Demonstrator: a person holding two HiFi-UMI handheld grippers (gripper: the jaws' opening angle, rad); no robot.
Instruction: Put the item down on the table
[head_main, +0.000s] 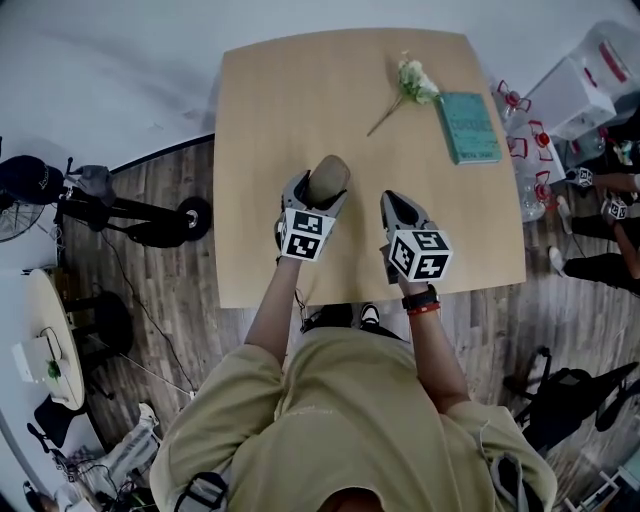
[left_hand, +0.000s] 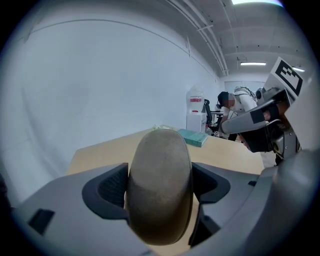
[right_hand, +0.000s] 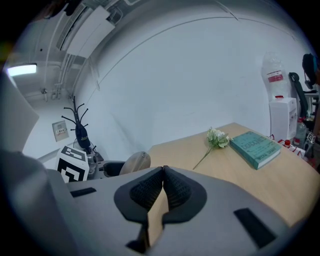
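The left claw (head_main: 318, 196) was clamped on the item (head_main: 329, 176), a smooth, tan, oval body, with one pad pressed to each of its narrow flanks. In the left gripper view the item stood upright between the pads, its long axis crosswise to the grip line and its rounded top rising above them. In the head view it projected forward from the claw, away from the person, over the near middle of the tabletop (head_main: 290, 110). We could not tell whether its underside touched the wood.

The right claw (right_hand: 163, 187) had its pads pressed together on nothing and hung just beside the left, toward the near edge. A flower (head_main: 412, 82) and a teal book (head_main: 468, 126) lay well apart at the far right.

We judged that the put-down rested with the left claw alone. The bare wood lay straight below the item, so the move called for lowering until the item bore on the tabletop, then parting the pads. Being rounded, the item might tip or roll.
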